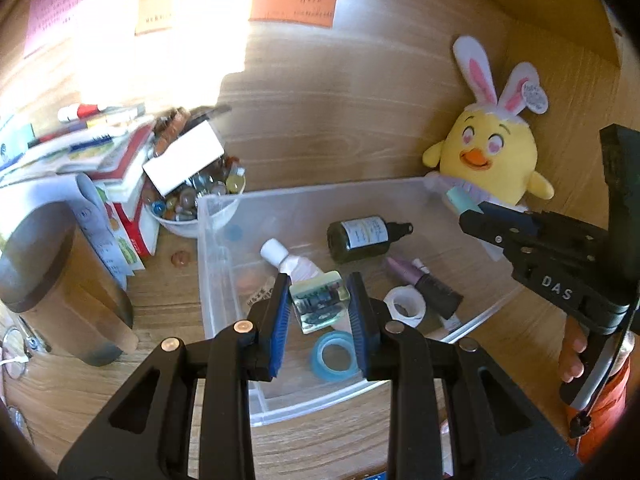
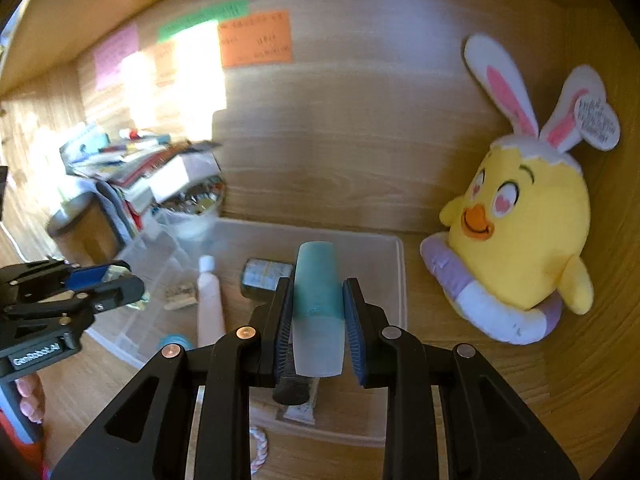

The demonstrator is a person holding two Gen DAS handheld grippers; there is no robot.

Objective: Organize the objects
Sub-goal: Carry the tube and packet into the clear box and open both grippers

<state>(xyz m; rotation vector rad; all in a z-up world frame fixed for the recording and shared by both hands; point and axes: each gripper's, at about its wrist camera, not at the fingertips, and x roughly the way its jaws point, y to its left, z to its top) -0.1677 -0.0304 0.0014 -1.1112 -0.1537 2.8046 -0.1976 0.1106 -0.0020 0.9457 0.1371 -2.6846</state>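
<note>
Your left gripper [image 1: 318,312] clamps a small clear block [image 1: 319,301] between its blue pads, held over the bin [image 1: 224,216]. Below it lie a blue tape ring [image 1: 335,356], a white tube [image 1: 290,262] and a dark bottle [image 1: 360,236]. Your right gripper [image 2: 318,320] pinches a teal tube [image 2: 318,304] above the same bin, with the plush chick [image 2: 524,232] off to its right and marbles [image 1: 192,196] far left.
</note>
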